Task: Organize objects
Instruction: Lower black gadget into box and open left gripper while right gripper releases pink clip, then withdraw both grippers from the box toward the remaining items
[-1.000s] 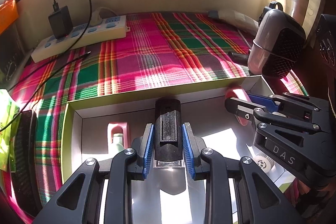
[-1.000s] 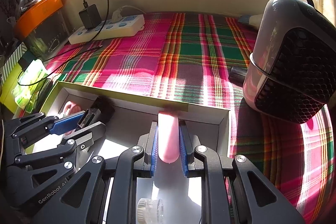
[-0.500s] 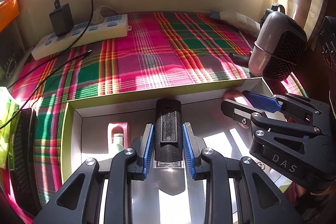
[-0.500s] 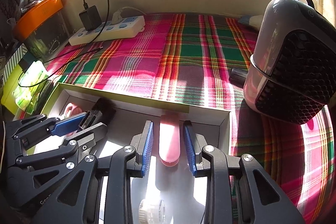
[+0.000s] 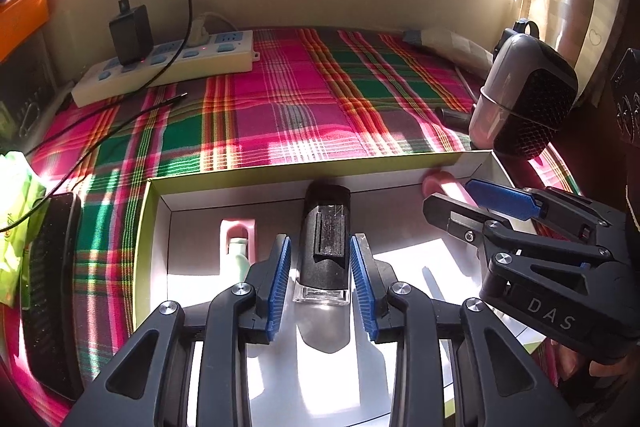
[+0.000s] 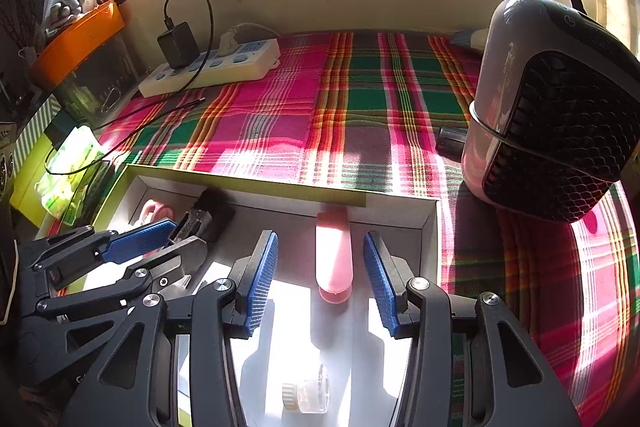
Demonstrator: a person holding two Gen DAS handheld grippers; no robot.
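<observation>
On the plaid-covered tabletop (image 6: 360,115) the shallow box (image 5: 320,167) already holds most items. The black bottle (image 5: 326,239) lies near the middle between the left hand-held gripper (image 5: 322,277), whose jaws are opening, pads clear of it. At the right, the pink tube (image 6: 334,255) lies against the far wall, between the right hand-held gripper (image 6: 318,279), also spreading, not touching. A pink-capped item (image 5: 237,239) sits left. Both placements look done. The small clear cap (image 6: 306,389) is hard to identify; the box's near edge is cut off.

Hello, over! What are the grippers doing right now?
Left hand-held gripper opening around black bottle, pads clear. Right hand-held gripper opening, pink tube lying free in box. Nothing in the way.
</observation>
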